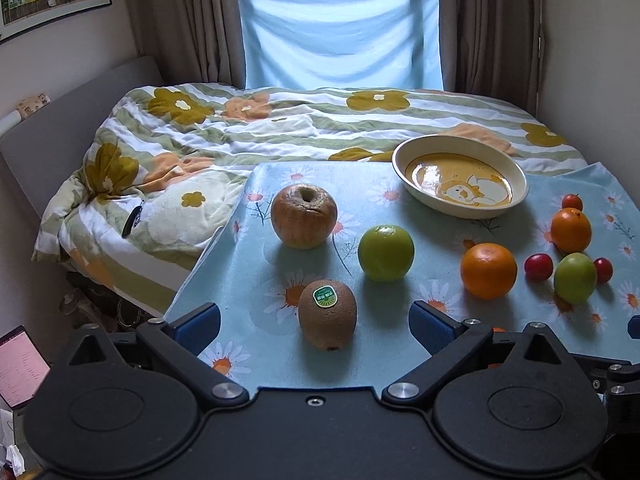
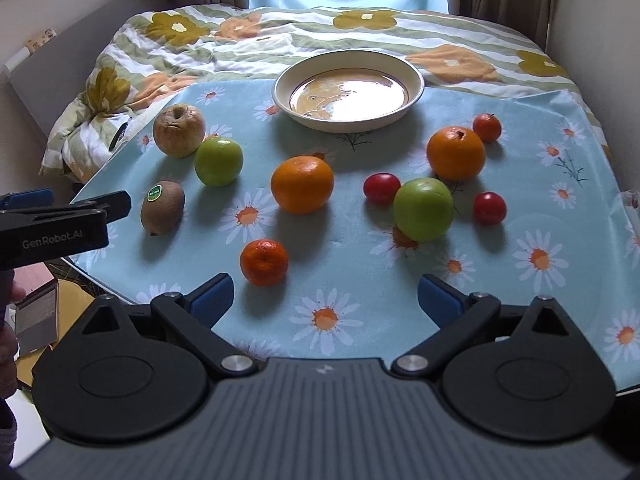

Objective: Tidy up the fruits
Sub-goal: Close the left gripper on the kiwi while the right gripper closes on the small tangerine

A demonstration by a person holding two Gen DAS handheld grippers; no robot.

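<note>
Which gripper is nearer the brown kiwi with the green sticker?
Left. The left gripper has its open jaws either side of the brown kiwi with the green sticker; the right gripper sits open further right, behind the small mandarin.

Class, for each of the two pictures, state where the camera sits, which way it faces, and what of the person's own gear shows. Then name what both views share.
Left wrist: rides the left gripper, low at the table's near-left edge, facing the bed; jaws open around the kiwi.
Right wrist: rides the right gripper, higher, facing the bowl; jaws open, the other gripper at left.
Shared: kiwi, bowl, brown apple, floral bedspread.
</note>
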